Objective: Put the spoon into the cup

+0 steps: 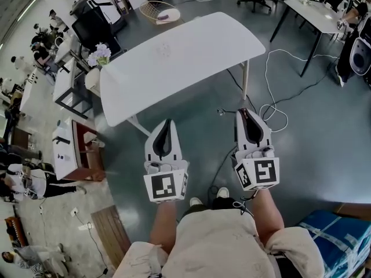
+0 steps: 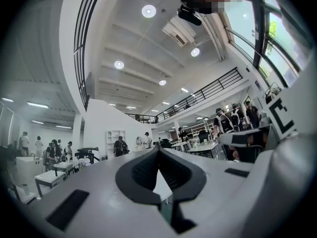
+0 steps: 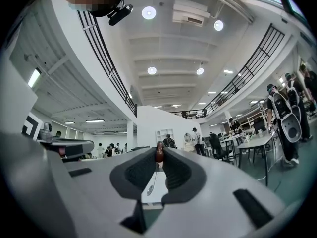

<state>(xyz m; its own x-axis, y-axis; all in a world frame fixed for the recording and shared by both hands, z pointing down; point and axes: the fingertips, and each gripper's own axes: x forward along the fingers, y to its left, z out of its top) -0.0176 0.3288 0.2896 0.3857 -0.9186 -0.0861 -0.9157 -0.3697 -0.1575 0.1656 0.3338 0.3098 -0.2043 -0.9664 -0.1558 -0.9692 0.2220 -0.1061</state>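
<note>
Two grippers, one spoon and one white table (image 1: 191, 51) are in view. Both grippers are held side by side on the person's side of the table, short of its near edge, and the left gripper (image 1: 167, 122) has its jaws pressed together on nothing. The right gripper (image 1: 244, 113) pinches the spoon (image 3: 159, 154) by its brown handle end at the very jaw tips, with the thin shaft and bowl hanging down between the pads, seen against the table's top.
</note>
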